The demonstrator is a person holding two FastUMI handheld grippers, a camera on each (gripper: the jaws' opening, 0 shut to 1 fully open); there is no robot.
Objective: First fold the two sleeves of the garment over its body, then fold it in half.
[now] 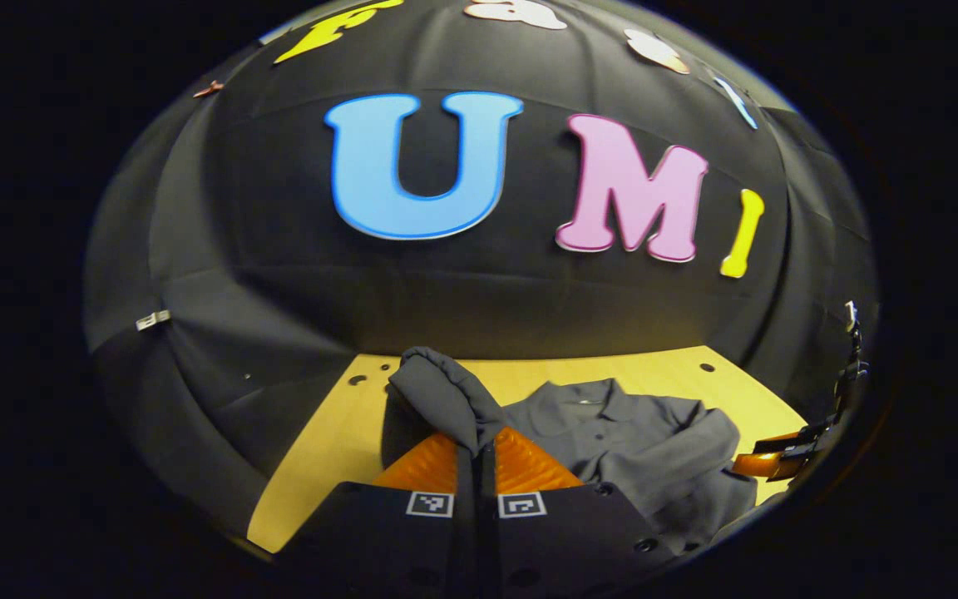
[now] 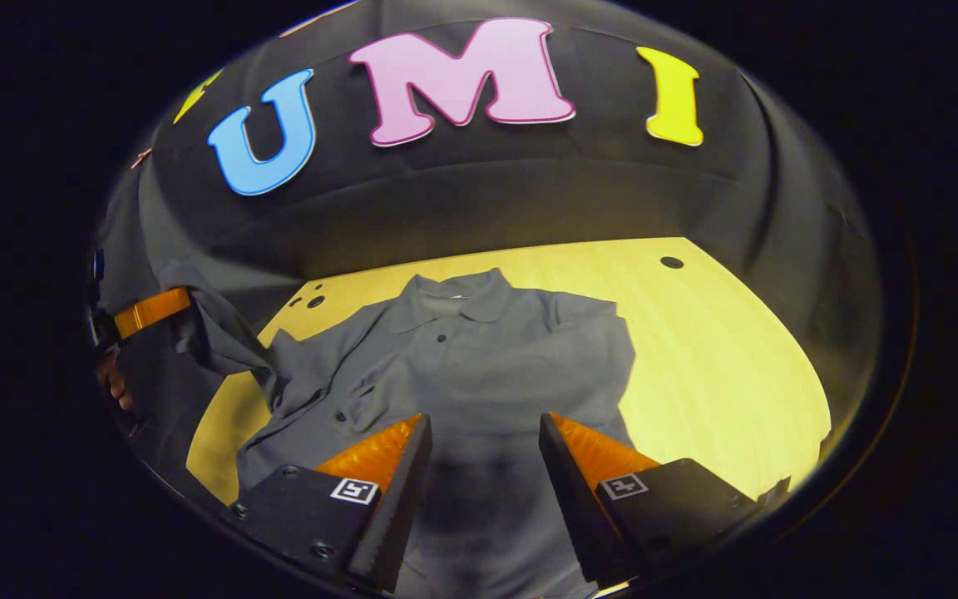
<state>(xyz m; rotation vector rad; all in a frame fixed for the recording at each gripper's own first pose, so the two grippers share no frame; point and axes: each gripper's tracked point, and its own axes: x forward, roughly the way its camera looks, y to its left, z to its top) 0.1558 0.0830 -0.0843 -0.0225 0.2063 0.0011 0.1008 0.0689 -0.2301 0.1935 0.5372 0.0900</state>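
A grey collared shirt (image 2: 479,349) lies face up on the wooden table (image 2: 712,349). One sleeve (image 2: 558,341) rests folded across its chest. The other sleeve (image 1: 441,391) hangs raised off the table, and my left gripper (image 1: 476,441) is shut on it. In the right gripper view that same sleeve (image 2: 221,333) stretches up and left to the left gripper (image 2: 150,309). My right gripper (image 2: 483,424) hovers open above the shirt's lower body, nothing between its fingers. In the left gripper view the right gripper (image 1: 778,456) sits at the far right edge beside the shirt (image 1: 629,433).
Black cloth walls close in the table (image 1: 321,441) at the back and sides. Small dark holes (image 2: 672,262) dot the tabletop near its far corners. Bare wood lies to the right of the shirt. A hand (image 2: 113,383) shows below the left gripper.
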